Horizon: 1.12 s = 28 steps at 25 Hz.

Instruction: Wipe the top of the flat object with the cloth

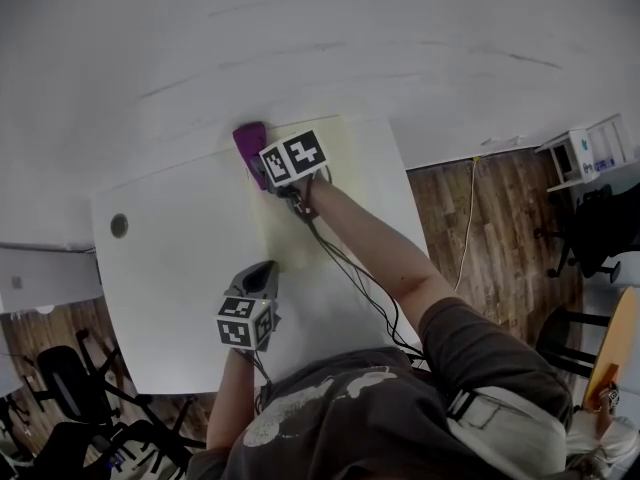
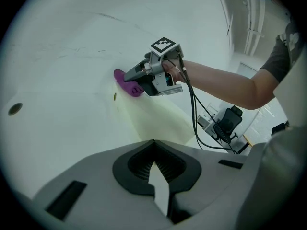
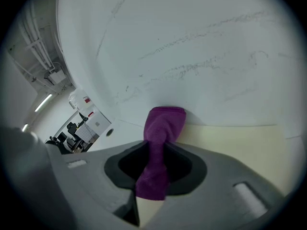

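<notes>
A pale yellow flat sheet (image 1: 330,183) lies on the white table (image 1: 170,268), against the wall. My right gripper (image 1: 262,173) is shut on a purple cloth (image 1: 248,143), which presses on the sheet's far left corner by the wall. In the right gripper view the cloth (image 3: 165,121) runs out between the jaws of that gripper (image 3: 160,145) onto the sheet (image 3: 235,140). The left gripper (image 1: 262,273) rests at the sheet's near left corner. Its jaws (image 2: 153,143) are together, and I cannot tell if they pinch the sheet (image 2: 153,114). From there I see the cloth (image 2: 127,86) under the right gripper (image 2: 132,78).
A round cable hole (image 1: 119,225) sits in the table's left part. Black cables (image 1: 350,268) trail from the right gripper over the sheet toward the person. The wall (image 1: 300,28) closes off the far side. Office chairs (image 1: 70,378) stand on the wooden floor to the left.
</notes>
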Motion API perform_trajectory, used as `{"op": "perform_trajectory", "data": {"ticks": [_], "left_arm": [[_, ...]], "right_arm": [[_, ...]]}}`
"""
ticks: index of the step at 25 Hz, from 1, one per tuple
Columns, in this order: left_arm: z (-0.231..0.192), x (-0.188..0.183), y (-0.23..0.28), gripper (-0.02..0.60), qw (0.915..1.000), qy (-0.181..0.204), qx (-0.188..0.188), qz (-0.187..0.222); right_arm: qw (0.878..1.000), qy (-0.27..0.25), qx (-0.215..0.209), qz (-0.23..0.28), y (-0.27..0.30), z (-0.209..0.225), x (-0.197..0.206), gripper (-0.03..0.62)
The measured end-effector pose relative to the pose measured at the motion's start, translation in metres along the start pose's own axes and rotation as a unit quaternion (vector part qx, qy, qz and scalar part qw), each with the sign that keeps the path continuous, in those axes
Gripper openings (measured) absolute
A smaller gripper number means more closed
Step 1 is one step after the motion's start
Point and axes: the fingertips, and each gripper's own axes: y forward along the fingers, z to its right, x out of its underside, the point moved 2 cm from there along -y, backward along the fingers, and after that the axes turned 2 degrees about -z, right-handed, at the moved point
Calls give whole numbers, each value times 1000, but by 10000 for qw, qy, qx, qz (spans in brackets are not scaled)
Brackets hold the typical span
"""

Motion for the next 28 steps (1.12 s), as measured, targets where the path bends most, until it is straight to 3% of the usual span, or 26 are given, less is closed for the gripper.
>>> {"op": "perform_trajectory", "data": {"ticks": [16,28], "left_arm": [[1,-1,-1,2,10000,-58,-15,36],[0,0,0,2,9999,-7,-146,-1]], "right_arm": [[9999,104,93,13,6,7,-5,98],[9980,330,500,199,-29,50,9,98]]}}
